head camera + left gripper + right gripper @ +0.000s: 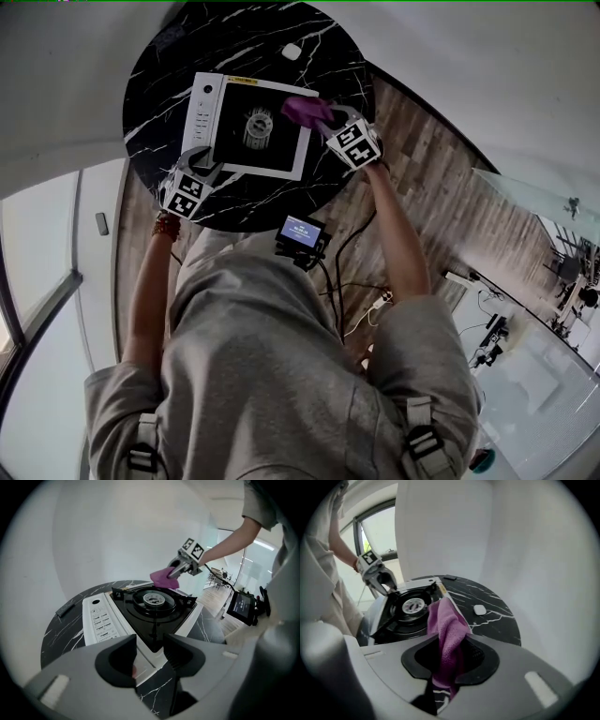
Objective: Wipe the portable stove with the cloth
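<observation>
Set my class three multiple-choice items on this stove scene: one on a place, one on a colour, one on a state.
1. The stove stands on: A a wooden floor; B a round black table; C a shelf.
2. The cloth is: A purple; B yellow; C white.
3. The right gripper's jaws are: A wide apart and empty; B shut on the cloth; C shut on a spoon.
Answers: 1 B, its base sits on the marbled top; 2 A, purple in every view; 3 B, the cloth is pinched between them.
</observation>
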Demonstrator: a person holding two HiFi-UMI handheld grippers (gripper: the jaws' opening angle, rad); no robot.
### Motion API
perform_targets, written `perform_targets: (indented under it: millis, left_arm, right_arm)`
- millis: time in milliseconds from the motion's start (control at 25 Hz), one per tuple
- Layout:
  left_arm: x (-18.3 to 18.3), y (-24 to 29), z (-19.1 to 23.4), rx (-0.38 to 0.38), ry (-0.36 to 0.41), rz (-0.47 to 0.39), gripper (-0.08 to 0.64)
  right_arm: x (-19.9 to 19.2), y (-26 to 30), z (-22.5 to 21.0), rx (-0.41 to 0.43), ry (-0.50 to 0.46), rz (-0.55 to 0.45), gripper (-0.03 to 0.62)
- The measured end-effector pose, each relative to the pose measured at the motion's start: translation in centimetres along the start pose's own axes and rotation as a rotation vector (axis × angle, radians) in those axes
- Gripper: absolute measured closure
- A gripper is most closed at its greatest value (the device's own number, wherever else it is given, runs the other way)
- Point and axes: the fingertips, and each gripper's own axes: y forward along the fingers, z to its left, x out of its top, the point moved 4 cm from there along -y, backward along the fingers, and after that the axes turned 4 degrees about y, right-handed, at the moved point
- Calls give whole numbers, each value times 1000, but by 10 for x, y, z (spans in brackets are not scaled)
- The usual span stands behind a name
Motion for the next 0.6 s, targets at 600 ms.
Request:
perform_targets:
  millis: [600]
  left_arm:
    - [0,-1,-1,16,10,-8,379]
  right_arm:
    - [4,35,18,-37,-184,175,509]
